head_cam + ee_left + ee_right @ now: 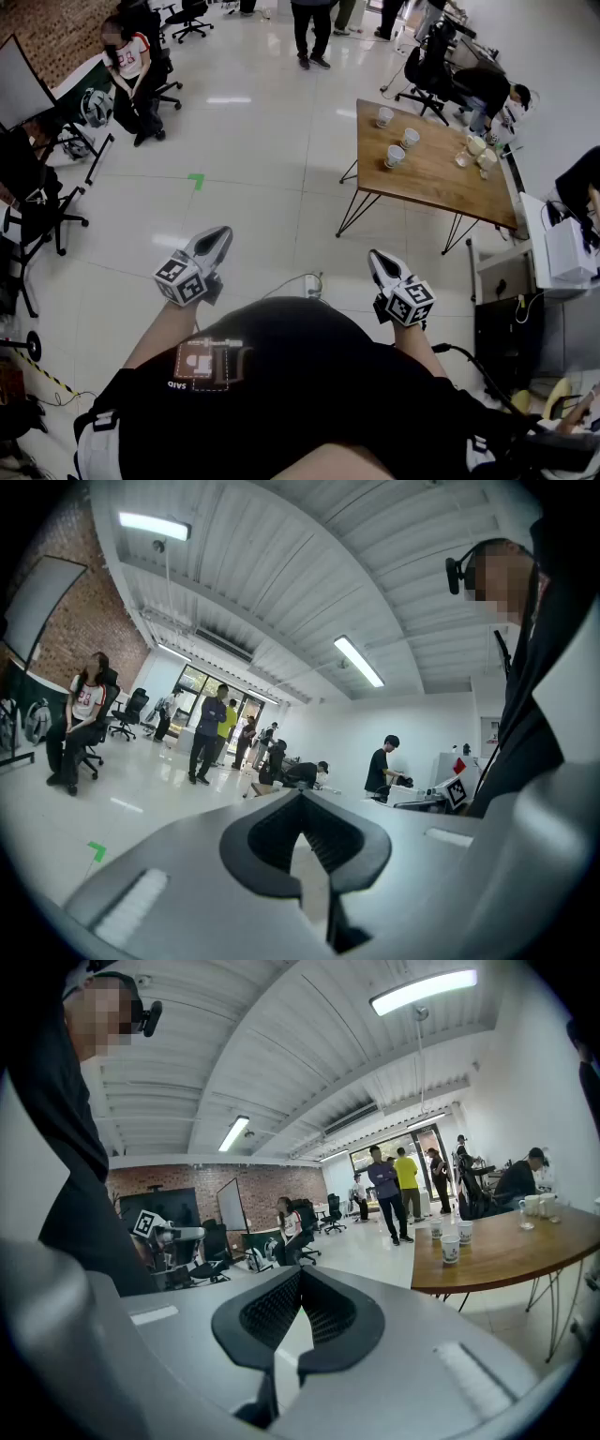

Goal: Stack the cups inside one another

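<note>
Three white paper cups (395, 156) (410, 138) (384, 116) stand apart on the left part of a wooden table (441, 183), far ahead and to the right of me. The right gripper view shows the same cups (450, 1248) on the table (511, 1252) at its right side. My left gripper (221, 234) and right gripper (376, 258) are held close to my body, well short of the table. Both are shut with nothing between the jaws: the left gripper (301, 794) points into the room, the right gripper (298, 1271) left of the table.
More pale vessels (476, 145) sit at the table's right end. Office chairs (37, 211) stand at the left, a white cabinet (562, 253) at the right. A seated person (131, 70) and standing people (314, 28) are farther off. A cable (305, 281) lies on the floor.
</note>
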A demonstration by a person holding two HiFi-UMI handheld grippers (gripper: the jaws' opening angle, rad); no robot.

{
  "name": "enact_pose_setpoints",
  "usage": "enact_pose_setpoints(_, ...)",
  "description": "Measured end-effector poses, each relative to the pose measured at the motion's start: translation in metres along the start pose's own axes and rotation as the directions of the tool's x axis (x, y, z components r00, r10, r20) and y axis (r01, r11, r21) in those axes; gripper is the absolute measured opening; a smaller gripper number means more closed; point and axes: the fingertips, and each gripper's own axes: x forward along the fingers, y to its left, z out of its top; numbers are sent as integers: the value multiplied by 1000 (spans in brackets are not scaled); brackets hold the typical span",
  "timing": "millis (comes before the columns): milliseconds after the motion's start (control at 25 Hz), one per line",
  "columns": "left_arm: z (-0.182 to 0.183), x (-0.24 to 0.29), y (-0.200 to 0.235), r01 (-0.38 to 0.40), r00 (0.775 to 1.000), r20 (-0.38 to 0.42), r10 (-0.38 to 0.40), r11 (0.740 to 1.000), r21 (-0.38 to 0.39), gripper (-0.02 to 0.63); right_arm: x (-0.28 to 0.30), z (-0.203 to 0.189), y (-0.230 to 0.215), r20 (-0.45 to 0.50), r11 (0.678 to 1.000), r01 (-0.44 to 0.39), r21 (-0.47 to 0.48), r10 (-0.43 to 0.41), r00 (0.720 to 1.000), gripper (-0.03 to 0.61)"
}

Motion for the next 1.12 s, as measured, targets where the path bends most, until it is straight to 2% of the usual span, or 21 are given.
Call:
enact_pose_setpoints(240,-3,16,-5,-9,1000,-6,9,1000,-10,-5,8,-2,-24,-21,1000,-15,-5,14,1000,14)
enact_pose_setpoints(520,0,34,51,-26,1000,3,26,999,-32,-5,66,7,-32,-38,999,-29,-13,28,999,14)
enact_pose_setpoints(680,10,57,114,13,1000,20,-12,999,-50,-5,124,25,-36,-39,999,9,-40,-11,999,14)
enact_pose_setpoints(840,33,94,195,67,998,21,-66,995,-70,-5,199,54,-48,-14,995,90,-40,-91,996,14)
enact_pose_setpoints(1000,61,124,263,136,991,-12,-136,990,-29,-5,271,75,-51,-5,991,128,-29,-128,992,14)
enact_pose_setpoints(1120,75,142,319,148,989,-22,-149,989,-17,-5,324,86,-48,5,990,139,-29,-139,990,14)
